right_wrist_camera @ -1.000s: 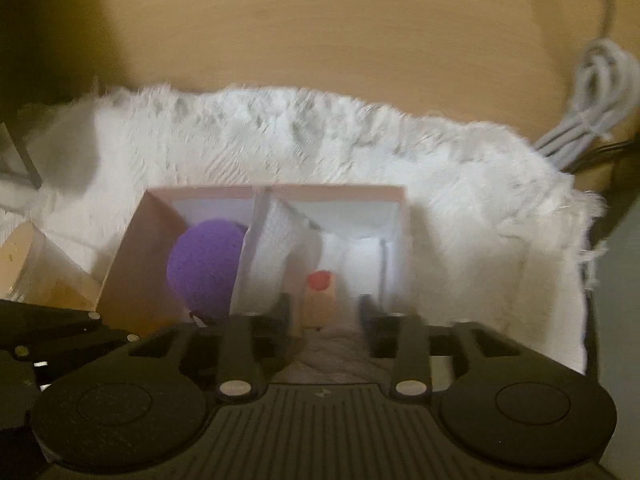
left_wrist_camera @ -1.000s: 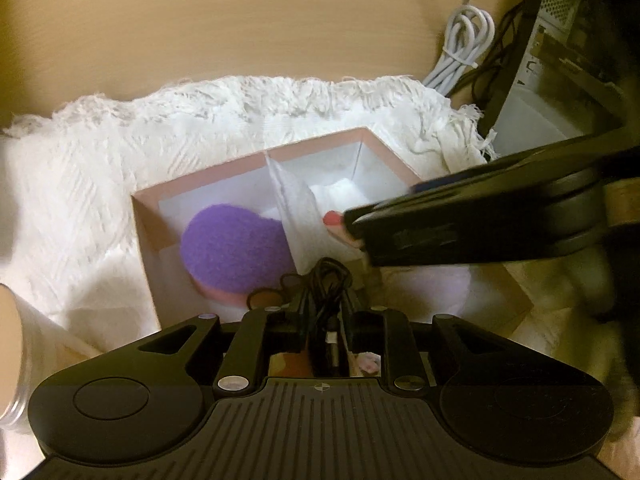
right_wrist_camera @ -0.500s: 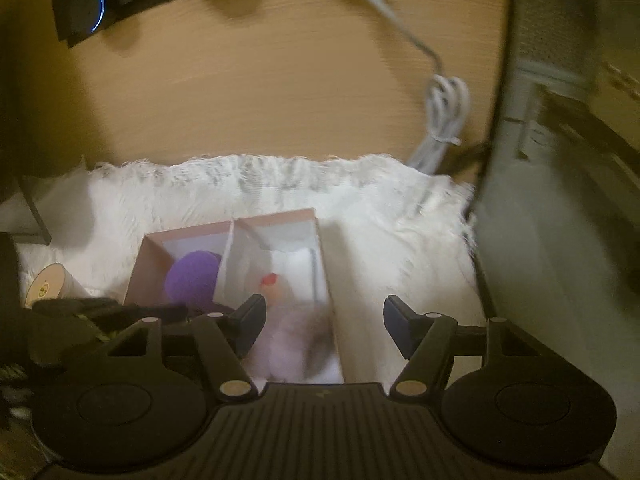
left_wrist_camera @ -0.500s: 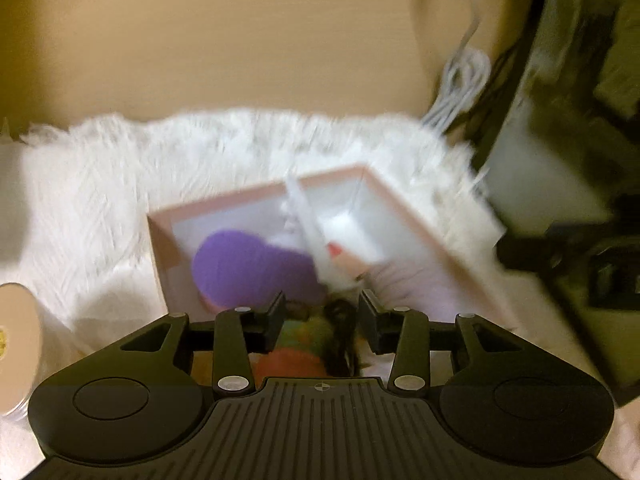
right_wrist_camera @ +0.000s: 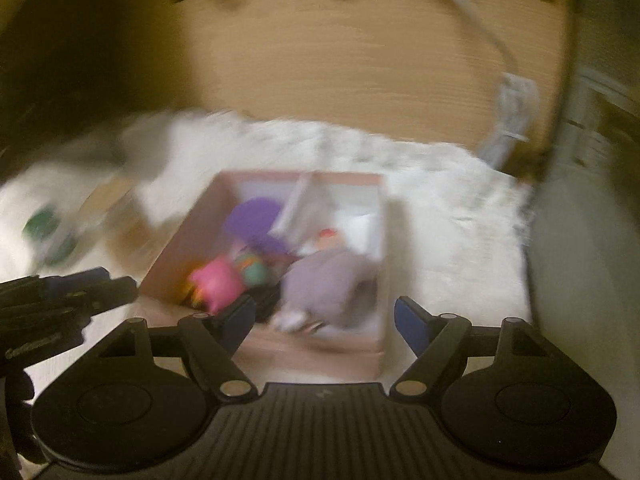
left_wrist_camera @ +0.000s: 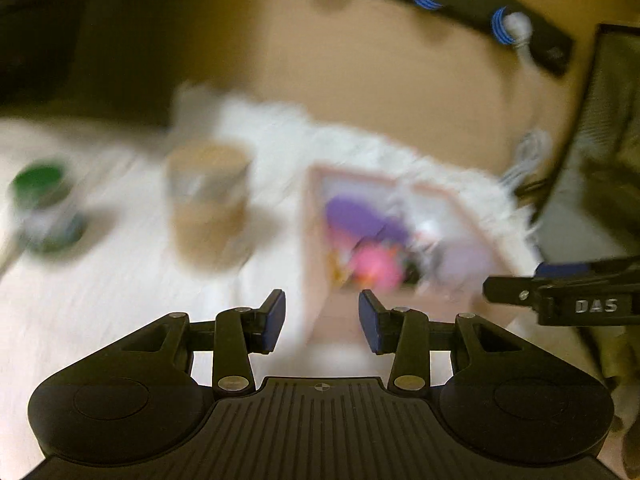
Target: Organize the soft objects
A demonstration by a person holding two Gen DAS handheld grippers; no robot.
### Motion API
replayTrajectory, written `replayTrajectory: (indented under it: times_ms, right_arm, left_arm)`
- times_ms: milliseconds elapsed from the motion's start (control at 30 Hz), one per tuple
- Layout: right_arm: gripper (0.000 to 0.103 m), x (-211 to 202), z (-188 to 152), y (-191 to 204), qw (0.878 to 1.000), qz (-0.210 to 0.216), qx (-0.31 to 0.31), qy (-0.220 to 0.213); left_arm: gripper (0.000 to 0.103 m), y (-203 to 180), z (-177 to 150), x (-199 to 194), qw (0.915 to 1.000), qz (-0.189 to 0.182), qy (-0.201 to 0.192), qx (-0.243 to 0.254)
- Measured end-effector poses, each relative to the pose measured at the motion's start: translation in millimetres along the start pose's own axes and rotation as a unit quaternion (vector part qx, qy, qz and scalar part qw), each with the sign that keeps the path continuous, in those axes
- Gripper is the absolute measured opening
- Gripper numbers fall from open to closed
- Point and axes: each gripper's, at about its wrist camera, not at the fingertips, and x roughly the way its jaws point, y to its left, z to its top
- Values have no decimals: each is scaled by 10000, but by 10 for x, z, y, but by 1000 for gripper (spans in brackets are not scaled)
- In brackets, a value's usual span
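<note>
1 pink box (right_wrist_camera: pixel 276 344), 1 purple pad (right_wrist_camera: pixel 256 216), 1 pink toy (right_wrist_camera: pixel 216 284), 1 lilac plush (right_wrist_camera: pixel 328 280), 1 tan cup (left_wrist_camera: pixel 208 200), 1 green-lidded jar (left_wrist_camera: pixel 40 204), 2 tools: left tool (left_wrist_camera: pixel 322 320), right tool (right_wrist_camera: pixel 324 320).

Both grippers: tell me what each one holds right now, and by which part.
Nothing is held. The left gripper and the right gripper both stand open and empty above the pink box, where the soft toys lie.

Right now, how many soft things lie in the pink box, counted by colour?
Purple: 1, the purple pad
Pink: 1, the pink toy
Lilac-grey: 1, the lilac plush
Green-orange: 1, the small ball, blurred
Total: 4 that can be told apart in the pink box; a dark shape near its front is too blurred to count.
</note>
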Motion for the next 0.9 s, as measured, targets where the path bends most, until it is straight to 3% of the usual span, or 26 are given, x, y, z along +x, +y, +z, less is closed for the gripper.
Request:
replayTrajectory:
  times_ms: [167,400,567,667,900]
  right_arm:
    - [78,203,-230,270,9953,766,-549,235]
    - [78,539,-417,379,9884,1220,-678,594]
    - [91,574,-546,449,9884,998,-1087,363]
    - [103,624,-570,377,9933,736,-795,409]
    - [103,586,-618,310,9958,580,-631,317]
  left_arm:
    - [44,-36,-398,-30,9958,862,119,-287]
    - [44,-127,-664,-92,9892,1431,95,-305]
    - [45,-193,-743,-110,9874,1571,12,-174]
    - [45,-263,-766,-102,9857,1681,12,-69]
    - [45,-364,-802,-135,9811,1932,36,-26]
